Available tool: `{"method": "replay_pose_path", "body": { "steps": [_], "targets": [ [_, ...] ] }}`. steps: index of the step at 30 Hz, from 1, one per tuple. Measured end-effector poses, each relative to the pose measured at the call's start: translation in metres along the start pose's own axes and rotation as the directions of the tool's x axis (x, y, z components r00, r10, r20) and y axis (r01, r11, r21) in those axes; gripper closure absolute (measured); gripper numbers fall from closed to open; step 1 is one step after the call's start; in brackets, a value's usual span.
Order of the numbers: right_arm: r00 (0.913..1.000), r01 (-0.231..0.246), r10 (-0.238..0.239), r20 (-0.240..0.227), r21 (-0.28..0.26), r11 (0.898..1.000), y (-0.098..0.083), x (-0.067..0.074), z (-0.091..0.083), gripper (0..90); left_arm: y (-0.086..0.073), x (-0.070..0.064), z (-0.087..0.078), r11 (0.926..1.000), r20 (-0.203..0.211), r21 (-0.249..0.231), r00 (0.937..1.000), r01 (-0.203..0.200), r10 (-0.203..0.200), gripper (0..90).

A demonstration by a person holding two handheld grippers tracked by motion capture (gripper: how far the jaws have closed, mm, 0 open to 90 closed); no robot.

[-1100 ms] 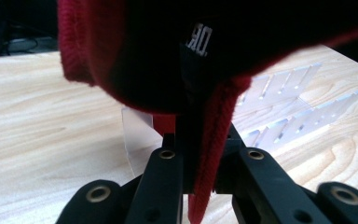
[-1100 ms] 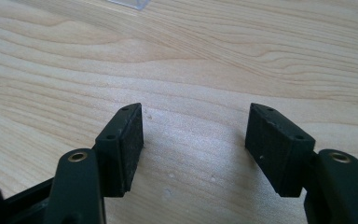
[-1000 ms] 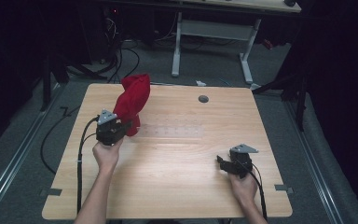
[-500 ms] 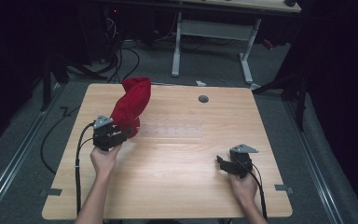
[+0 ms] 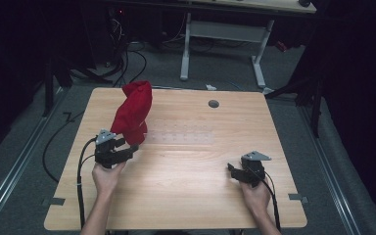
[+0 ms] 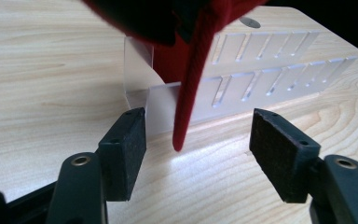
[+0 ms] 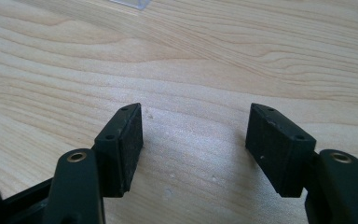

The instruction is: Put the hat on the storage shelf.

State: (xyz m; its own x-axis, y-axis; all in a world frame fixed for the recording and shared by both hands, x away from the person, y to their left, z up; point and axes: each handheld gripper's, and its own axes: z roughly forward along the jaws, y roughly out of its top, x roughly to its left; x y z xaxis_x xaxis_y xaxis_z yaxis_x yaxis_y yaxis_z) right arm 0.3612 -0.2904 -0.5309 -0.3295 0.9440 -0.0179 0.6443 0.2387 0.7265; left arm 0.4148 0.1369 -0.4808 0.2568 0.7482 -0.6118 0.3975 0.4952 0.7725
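Observation:
A red cloth [image 5: 133, 112] stands heaped over the left end of a clear slotted plastic rack [image 5: 181, 137] that lies flat on the wooden table [image 5: 186, 196]. My left gripper [image 5: 130, 146] is just in front of the cloth, open. In the left gripper view a hanging edge of the red cloth [image 6: 191, 79] dangles between the jaws without touching either pad, and the rack [image 6: 261, 79] lies behind it. My right gripper [image 5: 232, 171] rests low near the table's front right, open. Bare wood shows between its pads [image 7: 121, 140].
A round grommet hole [image 5: 213, 104] sits near the table's far edge. Black cables [image 5: 54, 142] trail off the left side onto the floor. A white desk frame [image 5: 225, 34] stands beyond the table. Dark surroundings close in on both sides.
My left gripper has drawn back toward the front edge, away from the red cloth, which stays heaped on the rack. The right gripper has not moved.

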Motion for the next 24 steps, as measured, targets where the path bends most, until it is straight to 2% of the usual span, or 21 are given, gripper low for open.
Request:
{"method": "replay_pose_path", "body": {
  "steps": [10, 13, 17, 24],
  "targets": [
    [1.0, 0.0, 0.0, 0.0, 0.0, 1.0, 0.0, 0.0, 0.0, 36.8, -0.016, -0.005, -0.011, 0.9992, 0.008, 0.022, 0.9994, -0.033, 0.033, 35.3],
    [1.0, 0.001, -0.001, -0.001, -0.001, 1.0, 0.0, 0.0, 0.0, 36.8, -0.021, -0.006, -0.014, 0.9994, 0.017, 0.026, 0.9996, -0.025, 0.024, 35.2],
    [1.0, 0.001, -0.001, -0.001, 0.0, 1.0, 0.0, 0.0, 0.0, 36.8, -0.033, -0.007, -0.017, 0.9983, 0.022, 0.051, 0.9993, -0.031, 0.029, 35.0],
    [1.0, -0.001, 0.001, 0.0, 0.001, 1.0, 0.0, 0.0, 0.0, 36.8, -0.054, -0.005, -0.016, 0.9943, 0.005, 0.098, 0.9991, -0.043, 0.042, 35.6]
  ]
}}
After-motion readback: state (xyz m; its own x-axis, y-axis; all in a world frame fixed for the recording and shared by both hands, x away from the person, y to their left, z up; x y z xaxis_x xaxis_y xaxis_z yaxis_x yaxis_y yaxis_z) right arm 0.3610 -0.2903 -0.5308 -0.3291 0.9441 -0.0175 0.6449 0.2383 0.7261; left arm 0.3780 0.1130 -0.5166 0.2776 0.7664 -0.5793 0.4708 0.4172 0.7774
